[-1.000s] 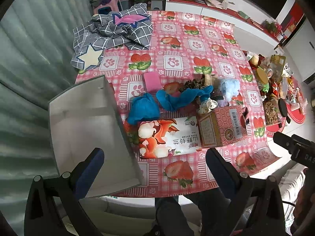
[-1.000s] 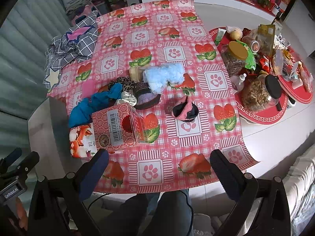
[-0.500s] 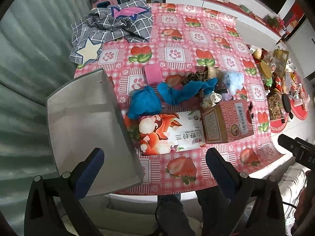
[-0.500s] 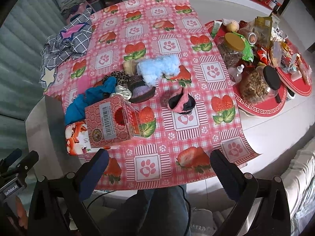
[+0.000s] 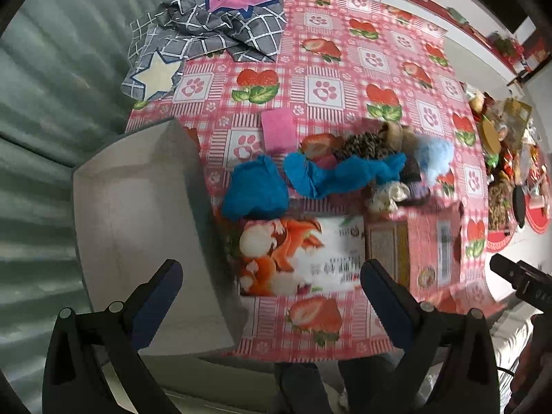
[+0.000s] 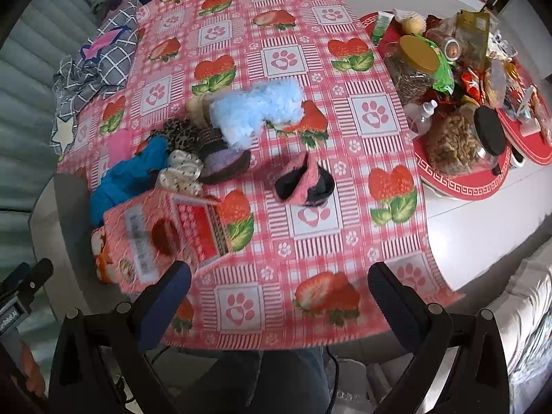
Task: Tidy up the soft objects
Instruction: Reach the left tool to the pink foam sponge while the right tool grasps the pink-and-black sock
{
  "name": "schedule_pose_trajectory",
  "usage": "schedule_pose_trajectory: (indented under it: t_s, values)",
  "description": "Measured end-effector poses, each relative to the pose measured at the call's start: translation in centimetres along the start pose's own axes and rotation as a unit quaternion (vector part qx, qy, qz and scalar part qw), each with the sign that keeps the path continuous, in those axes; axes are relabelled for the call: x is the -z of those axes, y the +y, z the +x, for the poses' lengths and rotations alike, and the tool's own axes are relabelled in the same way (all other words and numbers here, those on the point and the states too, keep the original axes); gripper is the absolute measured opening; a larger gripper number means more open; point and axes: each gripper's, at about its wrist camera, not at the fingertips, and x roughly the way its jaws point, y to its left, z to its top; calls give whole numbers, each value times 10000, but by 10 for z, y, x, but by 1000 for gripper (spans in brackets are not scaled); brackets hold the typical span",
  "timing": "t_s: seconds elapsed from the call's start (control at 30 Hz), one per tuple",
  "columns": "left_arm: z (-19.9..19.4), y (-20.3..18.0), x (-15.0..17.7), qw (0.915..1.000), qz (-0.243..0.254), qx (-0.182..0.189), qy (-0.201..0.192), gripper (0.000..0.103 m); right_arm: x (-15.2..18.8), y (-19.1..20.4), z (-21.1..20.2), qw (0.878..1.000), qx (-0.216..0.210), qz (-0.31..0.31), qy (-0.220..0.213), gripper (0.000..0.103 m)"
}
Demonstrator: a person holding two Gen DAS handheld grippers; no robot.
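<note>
Left gripper (image 5: pixel 269 288) fingers wide apart, empty; right gripper (image 6: pixel 279 291) likewise

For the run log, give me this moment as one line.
left gripper open, empty | right gripper open, empty | soft items loose on tablecloth | grey bin left

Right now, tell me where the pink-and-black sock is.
In the right wrist view, the pink-and-black sock lies alone mid-table on the tablecloth, right of the purple bundle and below the fluffy blue piece.
</note>
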Motion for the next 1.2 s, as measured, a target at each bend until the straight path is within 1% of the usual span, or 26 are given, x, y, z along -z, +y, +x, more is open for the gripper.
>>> schedule_pose_trajectory:
  t_s: [0.03,0.1,0.2,0.27,0.4,0.5,0.63,0.87,1.2]
  values:
    - [3,1,-6,10000,-45,-58,15,103,-7,-3,5,10000,1,5,32,103]
    - [11,1,-18,9999,-135,-32,29,103,-16,-7,13,10000,-25,28,85,103]
    - [22,5,-36,9994,-231,-256,50,103,-26,-13,27,9998,-33,69,190,103]
    - [31,8,-47,9987,-328,-389,90,103,-31,-20,40,9994,-58,110,338,103]
    - [53,12,-72,9978,-528,-291,276,103,-38,-30,61,9983,-46,195,556,103]
    - [67,6,-90,9979,-500,-322,269,103,-43,-38,76,9974,12,249,675,103]
    - [92,-4,-111,9976,-479,-355,356,103,-53,-47,91,9965,94,285,781,103]
    - [122,-15,-127,9973,-396,-408,458,103,-68,-51,109,9956,118,276,883,103]
    - [137,-14,-132,9958,-442,-535,590,103,-74,-50,124,9941,179,142,1061,103]
